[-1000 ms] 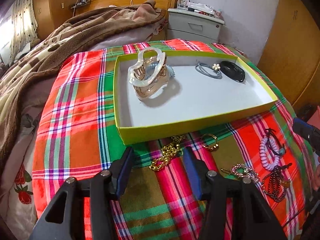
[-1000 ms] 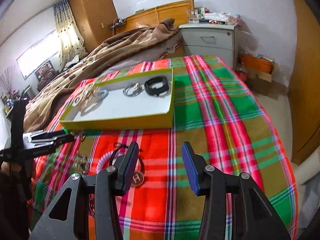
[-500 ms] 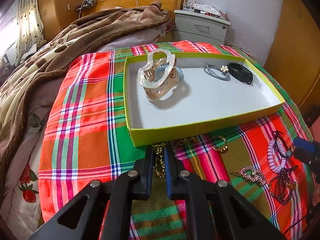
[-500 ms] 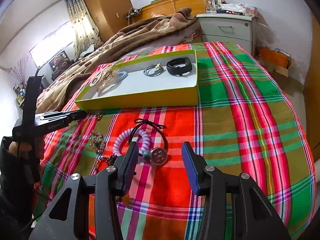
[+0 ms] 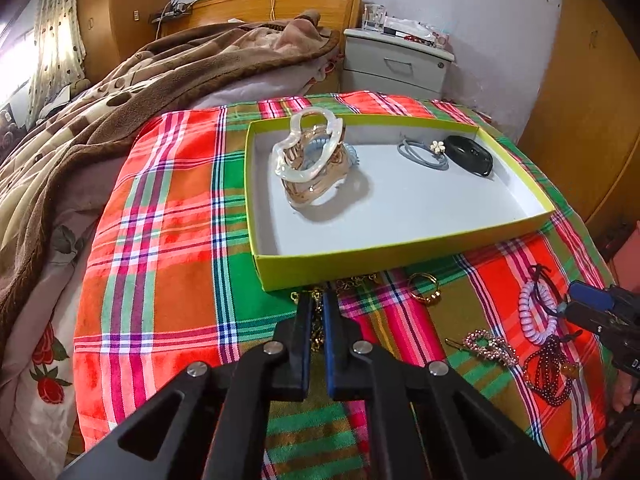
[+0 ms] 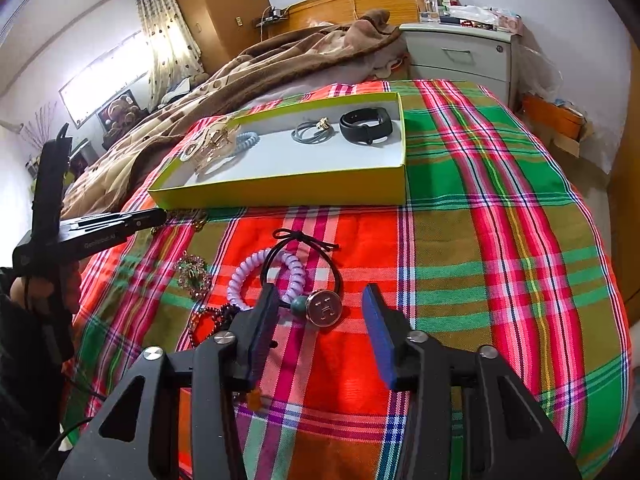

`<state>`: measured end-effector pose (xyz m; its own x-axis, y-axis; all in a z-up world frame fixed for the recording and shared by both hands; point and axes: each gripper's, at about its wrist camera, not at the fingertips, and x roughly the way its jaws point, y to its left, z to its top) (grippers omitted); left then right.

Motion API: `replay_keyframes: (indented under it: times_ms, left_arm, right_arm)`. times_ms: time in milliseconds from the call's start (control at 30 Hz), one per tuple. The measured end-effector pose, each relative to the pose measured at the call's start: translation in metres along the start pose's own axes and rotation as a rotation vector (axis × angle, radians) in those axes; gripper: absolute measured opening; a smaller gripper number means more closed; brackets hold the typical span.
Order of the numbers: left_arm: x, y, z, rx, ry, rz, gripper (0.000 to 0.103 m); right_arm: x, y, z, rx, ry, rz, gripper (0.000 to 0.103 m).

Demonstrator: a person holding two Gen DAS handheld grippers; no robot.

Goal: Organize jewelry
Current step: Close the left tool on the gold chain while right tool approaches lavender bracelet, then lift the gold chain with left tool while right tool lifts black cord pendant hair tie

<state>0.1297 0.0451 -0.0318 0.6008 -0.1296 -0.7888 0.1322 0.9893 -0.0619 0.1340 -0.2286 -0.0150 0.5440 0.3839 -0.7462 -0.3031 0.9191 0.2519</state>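
My left gripper (image 5: 318, 306) is shut on a gold chain (image 5: 352, 281) lying on the plaid cloth just in front of the yellow-green box (image 5: 400, 248). In the right wrist view its tip (image 6: 160, 214) rests by the box's near wall (image 6: 280, 192). My right gripper (image 6: 320, 291) is closing. The round metal charm (image 6: 325, 307) of a black hair tie (image 6: 304, 242) lies between its jaws, and the pads stand clear of it. A lilac coil tie (image 6: 256, 276) lies under the black tie.
The box holds a pearly hair claw (image 5: 310, 168), a grey tie with a flower (image 5: 420, 156) and a black band (image 5: 468, 156). A gold ring (image 5: 424, 286), a rhinestone clip (image 5: 490, 346) and a dark bead bracelet (image 5: 548, 372) lie loose. A brown blanket (image 5: 120, 92) covers the left.
The left jaws have closed from wide apart onto the gold chain. The right gripper has come closer to the black tie's charm, and its jaws have narrowed a little.
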Motion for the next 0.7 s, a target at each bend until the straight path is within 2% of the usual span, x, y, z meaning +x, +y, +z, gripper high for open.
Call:
replay_keyframes:
  times_ms: [100,167,267,500,700]
  left_arm:
    - [-0.004,0.001,-0.002,-0.005,-0.008,-0.004,0.005]
    - [-0.008,0.003,-0.004,-0.011,-0.013,-0.017,0.005]
    - [-0.016,0.007,-0.006,-0.021,-0.03,-0.02,0.005]
    - [-0.035,0.013,-0.01,-0.046,-0.064,-0.036,0.005]
    - [-0.039,0.016,-0.013,-0.056,-0.067,-0.045,0.005]
  right_arm:
    - [-0.001,0.001,0.0,-0.005,-0.003,0.0,0.036]
    - [-0.001,0.002,0.0,-0.01,-0.003,0.0,0.03]
    - [-0.001,0.004,-0.001,-0.019,0.002,0.005,0.026]
    - [0.002,0.007,-0.001,-0.025,0.012,0.031,0.026]
    - [0.006,0.007,0.001,-0.019,0.022,0.015,0.026]
